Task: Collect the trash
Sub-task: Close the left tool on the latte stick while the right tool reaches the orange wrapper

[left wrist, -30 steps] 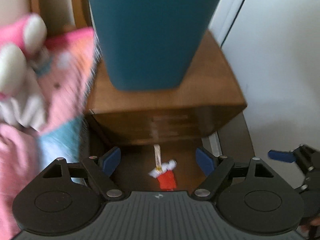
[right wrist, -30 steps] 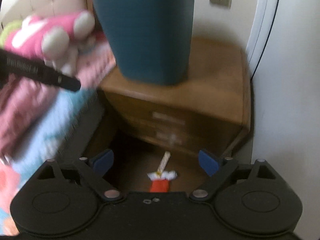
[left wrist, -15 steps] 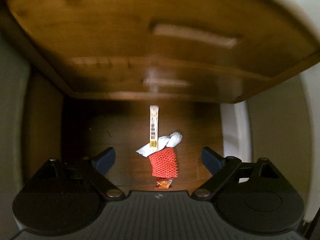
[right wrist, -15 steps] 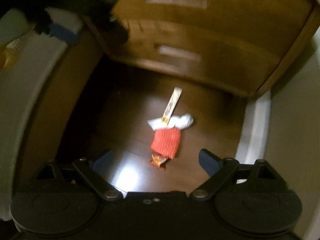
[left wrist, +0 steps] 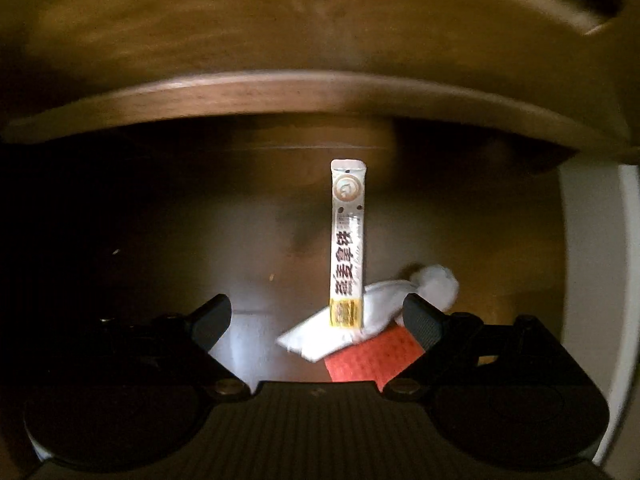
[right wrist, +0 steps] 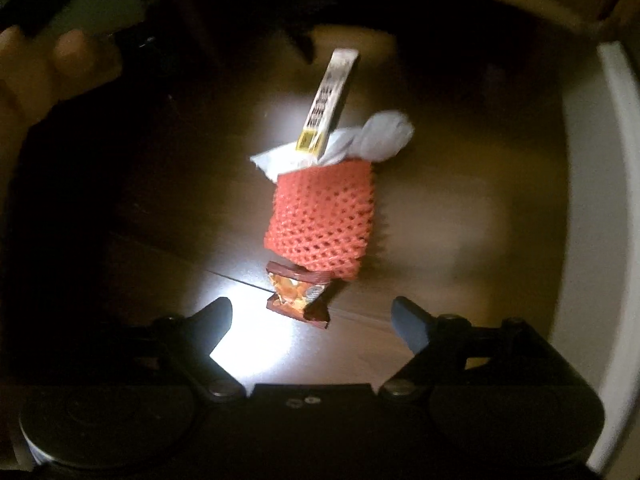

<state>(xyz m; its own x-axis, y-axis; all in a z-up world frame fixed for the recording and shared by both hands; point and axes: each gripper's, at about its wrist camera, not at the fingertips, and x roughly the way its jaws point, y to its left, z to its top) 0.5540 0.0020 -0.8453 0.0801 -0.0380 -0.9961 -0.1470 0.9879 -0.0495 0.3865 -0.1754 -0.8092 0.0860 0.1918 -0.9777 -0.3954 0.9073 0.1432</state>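
Note:
A small heap of trash lies on the dark wooden floor in front of the nightstand. It holds a long white sachet (left wrist: 347, 240) (right wrist: 327, 104), a crumpled white tissue (left wrist: 384, 312) (right wrist: 360, 140), a red foam fruit net (right wrist: 324, 216) (left wrist: 372, 356) and a small orange-brown candy wrapper (right wrist: 298, 294). My left gripper (left wrist: 316, 320) is open and low, with the sachet's near end and the tissue between its fingers. My right gripper (right wrist: 312, 320) is open, with the candy wrapper just ahead of its fingertips.
The wooden nightstand's lower edge (left wrist: 320, 88) overhangs just beyond the trash. A white skirting board and wall (right wrist: 592, 200) run along the right. The person's hand (right wrist: 48, 64) holding the left gripper shows at the upper left of the right wrist view.
Both grippers have dropped from nightstand height down close to the floor. The trash heap now fills the views between the open fingers.

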